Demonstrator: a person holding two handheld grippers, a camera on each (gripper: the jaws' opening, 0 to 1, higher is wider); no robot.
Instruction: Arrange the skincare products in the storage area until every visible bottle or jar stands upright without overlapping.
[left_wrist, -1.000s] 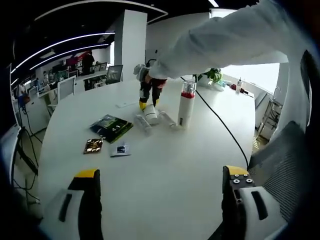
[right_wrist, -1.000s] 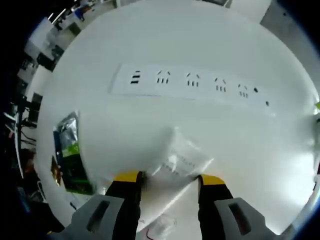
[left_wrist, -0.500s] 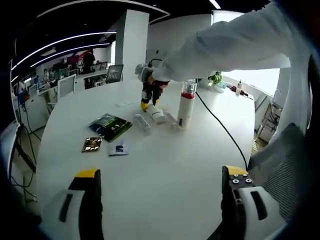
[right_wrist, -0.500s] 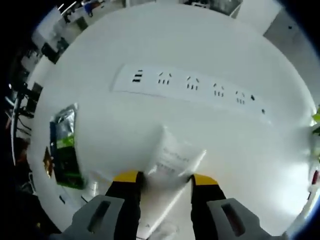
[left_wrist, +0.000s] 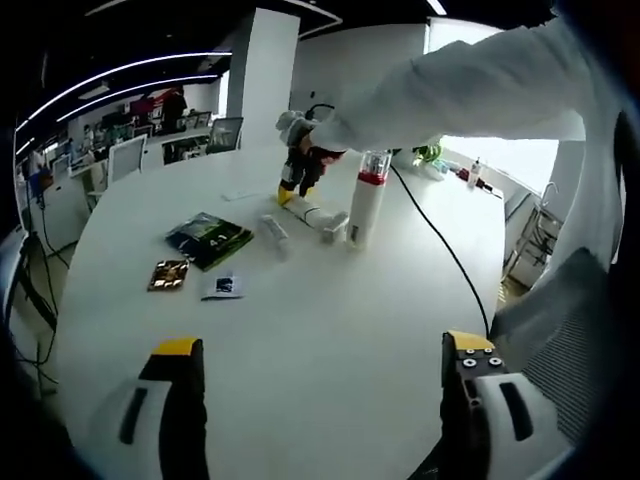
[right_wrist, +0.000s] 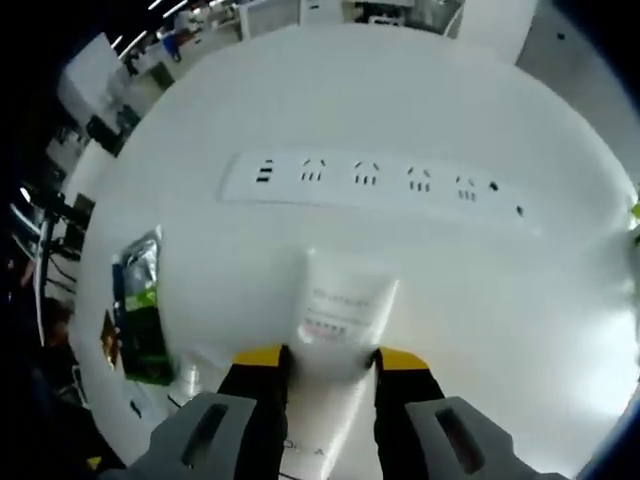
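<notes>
White tube (right_wrist: 337, 315) apparently clamped in right gripper (right_wrist: 325, 358) jaws.

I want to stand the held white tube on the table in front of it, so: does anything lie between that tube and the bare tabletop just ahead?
In the right gripper view, the right gripper is shut on the flat white squeeze tube. A long white power strip lies across the white table farther ahead; the stretch between tube and strip looks bare.
</notes>
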